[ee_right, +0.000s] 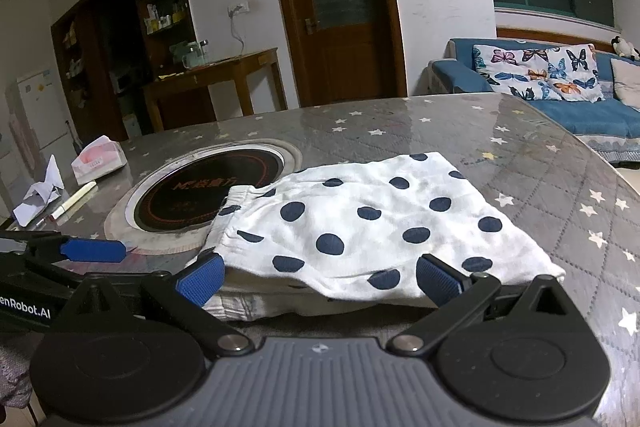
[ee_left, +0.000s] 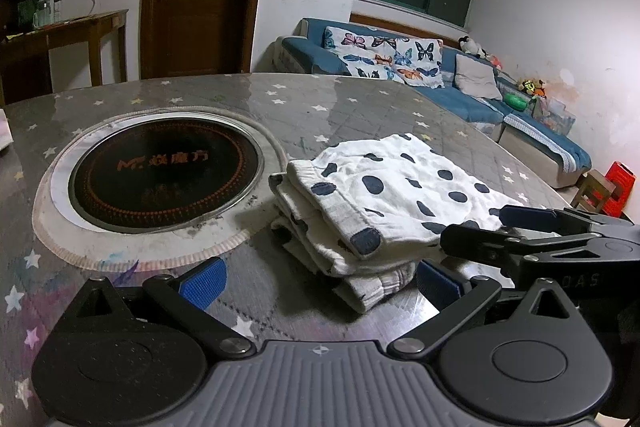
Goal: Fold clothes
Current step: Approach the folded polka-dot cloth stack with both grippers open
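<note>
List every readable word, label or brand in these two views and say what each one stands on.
"enRobot.AI": white letters, cut off at the frame edge, on the left gripper body.
"OAS": faint embossed letters, possibly partial, on the right gripper body.
"M" logo plus orange characters on the round cooktop: too blurred to read.
Print on the tissue box: too small to read.

We see both wrist views low and close over the table (ee_left: 360,99), angled downward. They share the spotted garment (ee_right: 360,219), mid-frame.

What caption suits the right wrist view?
Open right gripper before folded polka-dot garment on the star-patterned table.
</note>
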`<move>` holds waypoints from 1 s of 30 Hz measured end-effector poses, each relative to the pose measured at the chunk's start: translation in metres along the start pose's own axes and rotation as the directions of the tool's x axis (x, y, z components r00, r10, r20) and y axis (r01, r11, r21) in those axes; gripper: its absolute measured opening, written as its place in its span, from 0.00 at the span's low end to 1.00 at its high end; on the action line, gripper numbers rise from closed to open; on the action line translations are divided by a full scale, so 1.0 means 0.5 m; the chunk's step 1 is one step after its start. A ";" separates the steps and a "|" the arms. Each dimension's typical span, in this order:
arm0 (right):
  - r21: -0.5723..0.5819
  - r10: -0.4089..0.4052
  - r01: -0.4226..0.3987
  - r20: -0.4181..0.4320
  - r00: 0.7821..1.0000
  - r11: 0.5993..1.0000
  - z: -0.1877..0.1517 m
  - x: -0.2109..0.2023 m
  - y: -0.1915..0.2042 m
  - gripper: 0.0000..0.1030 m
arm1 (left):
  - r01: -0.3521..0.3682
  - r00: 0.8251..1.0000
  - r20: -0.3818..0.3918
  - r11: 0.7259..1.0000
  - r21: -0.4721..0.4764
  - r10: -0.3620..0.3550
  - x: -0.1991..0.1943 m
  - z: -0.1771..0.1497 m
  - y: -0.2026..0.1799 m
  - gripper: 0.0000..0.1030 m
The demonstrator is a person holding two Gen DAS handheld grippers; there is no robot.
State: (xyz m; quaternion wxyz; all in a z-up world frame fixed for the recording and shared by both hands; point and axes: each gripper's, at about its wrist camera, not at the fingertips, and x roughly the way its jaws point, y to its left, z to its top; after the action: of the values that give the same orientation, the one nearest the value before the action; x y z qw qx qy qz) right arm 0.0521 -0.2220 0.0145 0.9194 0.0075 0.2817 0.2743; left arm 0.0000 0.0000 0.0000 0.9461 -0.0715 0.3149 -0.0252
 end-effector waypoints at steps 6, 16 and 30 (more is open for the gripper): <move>-0.002 0.002 -0.002 0.003 1.000 1.000 -0.001 0.004 0.004 1.00 | -0.002 1.000 -0.005 1.000 -0.004 0.002 -0.001 -0.003 -0.003 1.00; 0.007 -0.005 0.005 0.019 1.000 1.000 -0.017 -0.024 -0.003 1.00 | -0.023 0.999 -0.026 1.000 -0.006 0.022 -0.013 -0.016 -0.010 1.00; -0.119 -0.021 0.026 0.046 0.999 0.993 -0.022 -0.036 0.006 1.00 | -0.053 0.997 -0.054 0.999 0.007 0.053 0.000 -0.016 -0.006 1.00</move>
State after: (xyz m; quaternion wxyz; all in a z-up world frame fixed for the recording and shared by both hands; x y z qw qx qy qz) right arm 0.0326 -0.2299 0.0149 0.9274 -0.0449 0.2443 0.2796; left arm -0.0050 -0.0041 -0.0058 0.9377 -0.0598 0.3423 -0.0027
